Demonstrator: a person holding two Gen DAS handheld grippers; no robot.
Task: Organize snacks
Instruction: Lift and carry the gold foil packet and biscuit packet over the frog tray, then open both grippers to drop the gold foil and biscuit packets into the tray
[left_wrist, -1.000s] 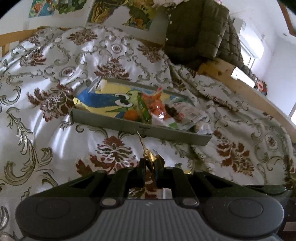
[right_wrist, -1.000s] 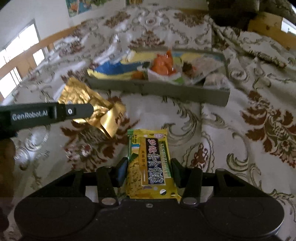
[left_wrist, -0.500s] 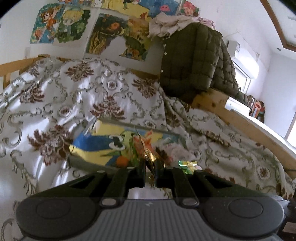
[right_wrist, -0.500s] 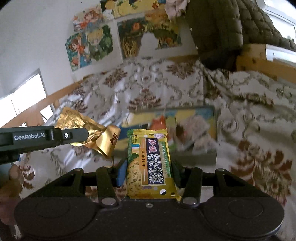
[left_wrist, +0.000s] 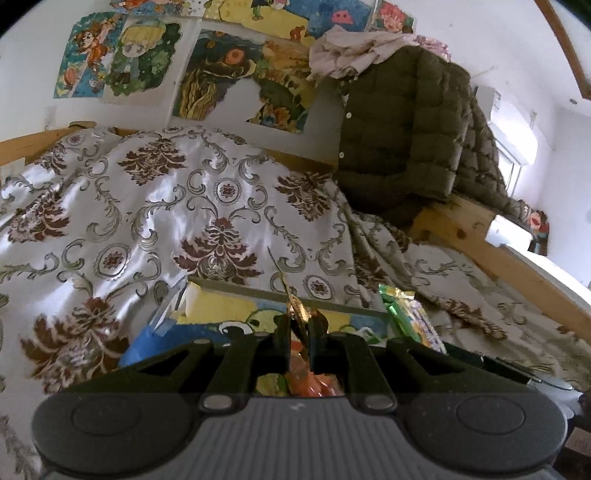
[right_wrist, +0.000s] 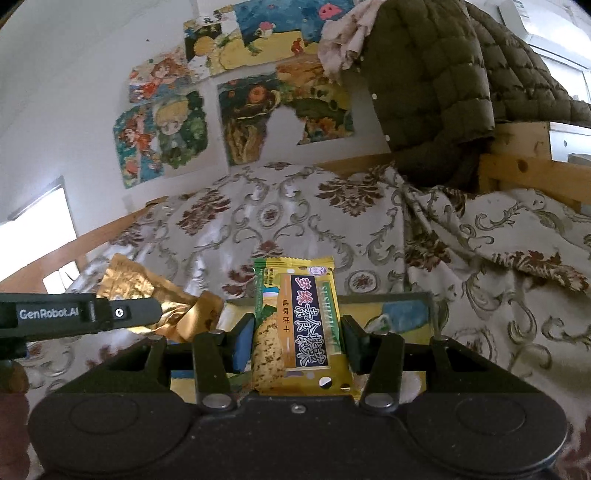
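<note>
My left gripper (left_wrist: 299, 325) is shut on the thin edge of a crinkled gold foil packet (left_wrist: 295, 306); the right wrist view shows that packet (right_wrist: 147, 291) spread wide beside the left gripper's black finger (right_wrist: 122, 314). My right gripper (right_wrist: 297, 332) is shut on a yellow-green biscuit packet (right_wrist: 299, 325) with dark lettering, held lengthwise between the pads. Both hover over the grey tray (left_wrist: 236, 288) with a yellow and blue cartoon liner. Orange snack packets (left_wrist: 310, 380) lie in the tray under my left fingers. The biscuit packet (left_wrist: 410, 321) also shows at the right of the left wrist view.
A floral satin bedspread (left_wrist: 184, 206) covers the bed around the tray. A dark quilted jacket (left_wrist: 406, 140) hangs over the wooden bed frame (left_wrist: 480, 236) at the right. Cartoon posters (right_wrist: 221, 110) fill the wall behind. A window (right_wrist: 33, 229) glows at the left.
Both grippers have lifted and come forward over the tray, tilting upward so the wall and posters now fill the views. The packets stay held as before.
</note>
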